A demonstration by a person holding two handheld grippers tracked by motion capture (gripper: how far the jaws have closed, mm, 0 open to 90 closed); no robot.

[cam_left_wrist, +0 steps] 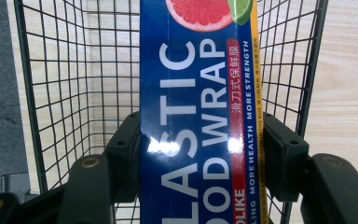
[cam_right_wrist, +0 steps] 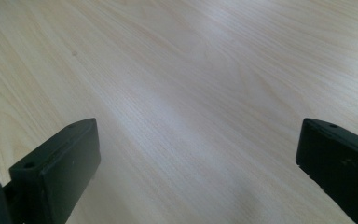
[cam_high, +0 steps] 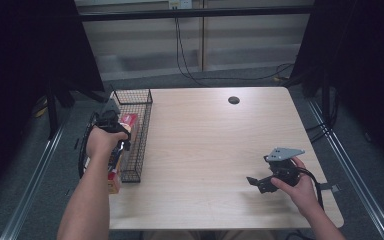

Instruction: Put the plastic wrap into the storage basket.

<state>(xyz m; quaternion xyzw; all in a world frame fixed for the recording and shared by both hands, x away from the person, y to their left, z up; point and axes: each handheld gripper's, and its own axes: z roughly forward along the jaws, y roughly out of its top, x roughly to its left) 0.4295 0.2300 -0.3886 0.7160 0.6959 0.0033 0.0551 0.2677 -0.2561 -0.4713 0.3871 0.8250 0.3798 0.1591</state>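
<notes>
Left tool [cam_left_wrist: 200, 149] clamped on wrap box [cam_left_wrist: 198, 107] over wire basket [cam_left_wrist: 74, 84]. Right tool [cam_right_wrist: 198, 158] wide open, empty, above desk [cam_right_wrist: 177, 70].

A pale wooden table [cam_high: 220, 150] with a round black grommet [cam_high: 234, 100] (near its far edge).

blue plastic food wrap box [cam_left_wrist: 198, 116] lying lengthwise inside wire basket [cam_left_wrist: 56, 93].
</notes>
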